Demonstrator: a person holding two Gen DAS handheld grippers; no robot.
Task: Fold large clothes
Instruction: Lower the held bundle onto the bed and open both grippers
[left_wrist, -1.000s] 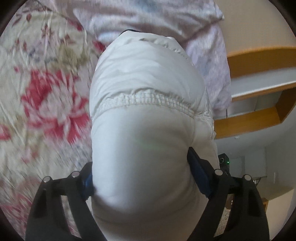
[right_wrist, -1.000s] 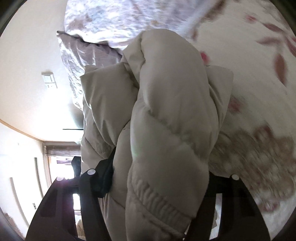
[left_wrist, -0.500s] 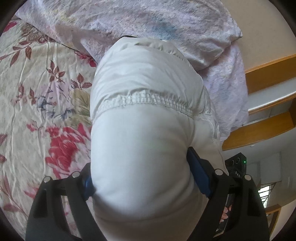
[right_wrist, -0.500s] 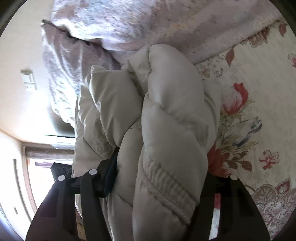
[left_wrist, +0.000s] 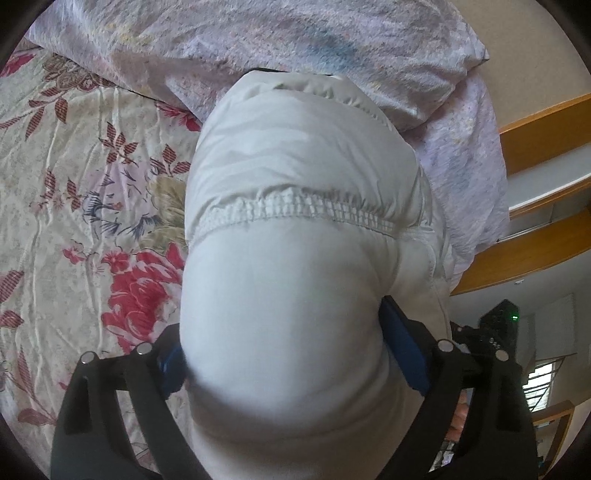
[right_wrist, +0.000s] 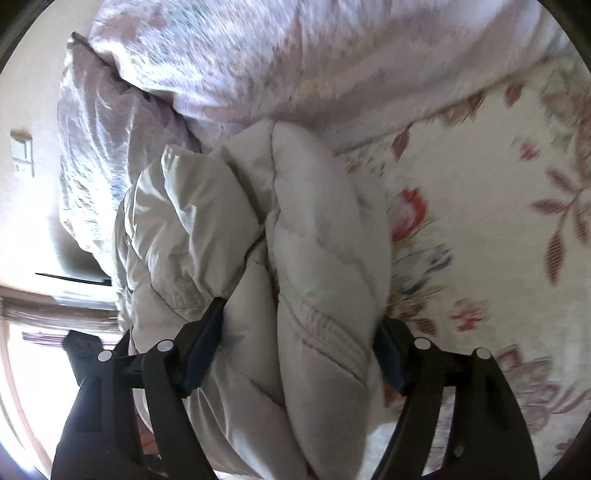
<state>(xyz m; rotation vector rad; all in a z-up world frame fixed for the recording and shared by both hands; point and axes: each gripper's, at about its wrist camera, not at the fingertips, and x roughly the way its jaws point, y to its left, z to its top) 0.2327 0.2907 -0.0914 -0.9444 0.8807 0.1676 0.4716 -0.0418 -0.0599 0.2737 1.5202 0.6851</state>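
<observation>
A puffy white jacket is bundled up over the floral bed sheet, its far end against a lilac pillow. My left gripper has the thick roll between its blue pads, which touch the fabric on both sides; its jaws are opening. In the right wrist view the same jacket shows quilted folds and a ribbed cuff. My right gripper straddles those folds, its pads still pressing into the padding while its jaws open. The jacket hides whatever lies beneath it.
The lilac pillow and a crumpled lilac cover lie at the head of the bed. Wooden shelves stand beyond the bed's edge on the right. A wall switch and a bright doorway show at the left.
Both grippers have swung with the jacket toward the pillow, which now fills the top of both views. The right gripper's jaws stand wider apart around the folds, and the left's slightly wider.
</observation>
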